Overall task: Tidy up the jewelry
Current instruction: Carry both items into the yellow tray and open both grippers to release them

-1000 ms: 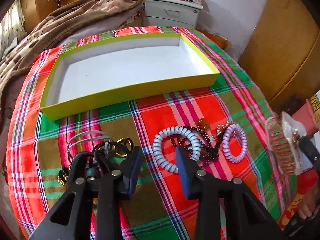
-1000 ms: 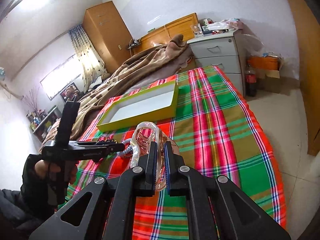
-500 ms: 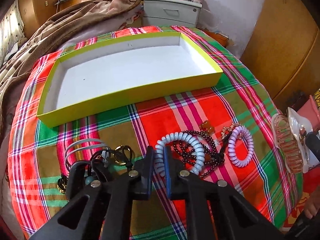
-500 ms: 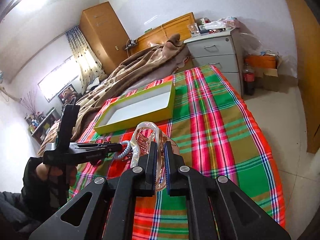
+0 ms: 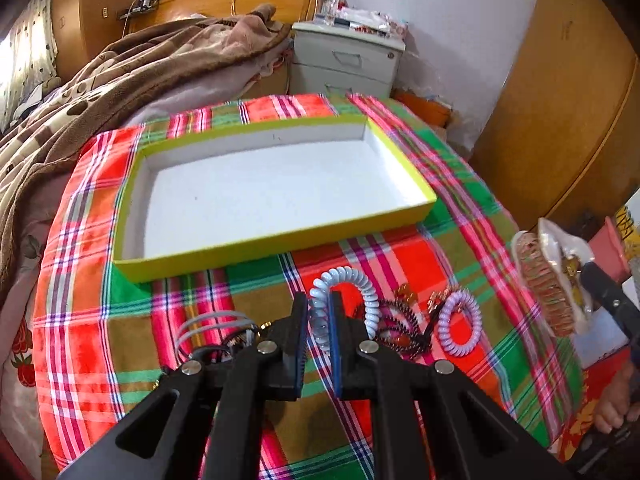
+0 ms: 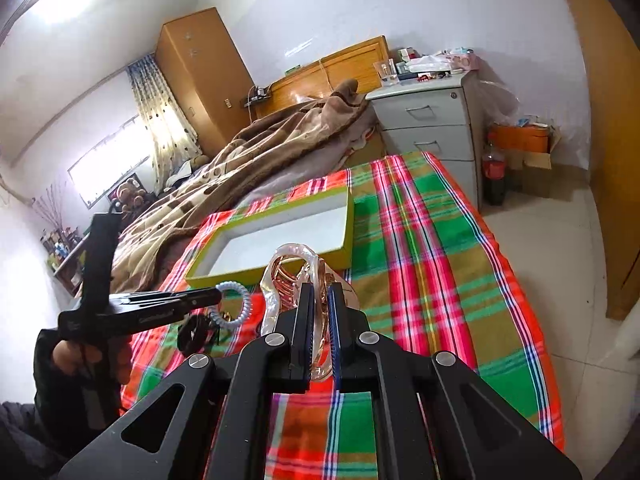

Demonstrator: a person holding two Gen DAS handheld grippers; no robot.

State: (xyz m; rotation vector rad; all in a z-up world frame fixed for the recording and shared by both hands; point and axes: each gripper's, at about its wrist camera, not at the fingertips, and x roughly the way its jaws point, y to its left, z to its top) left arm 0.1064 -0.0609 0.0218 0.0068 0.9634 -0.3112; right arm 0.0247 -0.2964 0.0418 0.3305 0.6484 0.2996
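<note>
My left gripper (image 5: 319,304) is shut on a pale blue coil hair tie (image 5: 362,282) and holds it lifted above the plaid cloth; the tie also shows in the right wrist view (image 6: 240,300). My right gripper (image 6: 319,292) is shut on a translucent pink hair claw clip (image 6: 286,276), held off the bed's right side (image 5: 548,280). An empty yellow-sided box with a white floor (image 5: 272,192) lies beyond on the cloth (image 6: 280,236). A lilac coil tie (image 5: 458,326), a dark bead bracelet (image 5: 400,320) and grey hair ties (image 5: 212,324) lie on the cloth.
The plaid cloth (image 5: 80,300) covers a bed. A brown blanket (image 5: 120,76) is heaped at the far left. A grey drawer cabinet (image 5: 348,64) stands behind the bed. A wooden wardrobe (image 5: 560,120) is at right; tiled floor (image 6: 560,260) lies beside the bed.
My left gripper closed on the pale blue coil tie and lifted it off the cloth toward the box. My right gripper kept holding the claw clip, almost still.
</note>
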